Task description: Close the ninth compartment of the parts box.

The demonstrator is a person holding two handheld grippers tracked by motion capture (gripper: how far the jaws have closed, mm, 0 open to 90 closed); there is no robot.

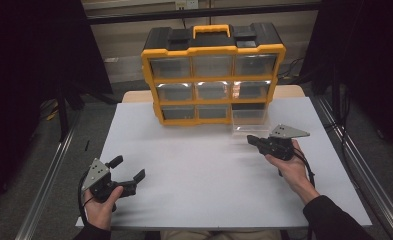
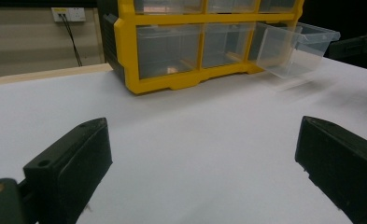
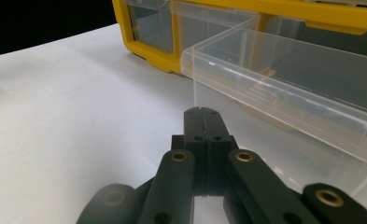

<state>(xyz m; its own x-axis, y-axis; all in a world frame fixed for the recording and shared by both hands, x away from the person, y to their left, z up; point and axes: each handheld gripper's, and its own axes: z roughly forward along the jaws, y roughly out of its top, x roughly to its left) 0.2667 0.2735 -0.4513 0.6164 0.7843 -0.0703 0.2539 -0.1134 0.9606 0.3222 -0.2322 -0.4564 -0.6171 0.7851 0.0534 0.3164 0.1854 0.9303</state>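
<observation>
Item: one clear plastic drawer (image 1: 250,120), smooth-walled and rectangular, stood pulled most of the way out of the bottom-right bay of a yellow-framed organiser cabinet (image 1: 213,75) with a black top, probably drawn forward for access. The right gripper (image 1: 252,139) lay just before it, jaws clenched on nothing. The left gripper (image 1: 130,169) rested released on the matte white table (image 1: 194,165), well apart.

— What is seen past the left tool (image 2: 200,168)?
— Its black jaws are spread wide over the white table (image 2: 195,126); a clear plastic drawer (image 2: 293,46) is pulled out of the yellow-framed organiser cabinet (image 2: 181,46).
</observation>
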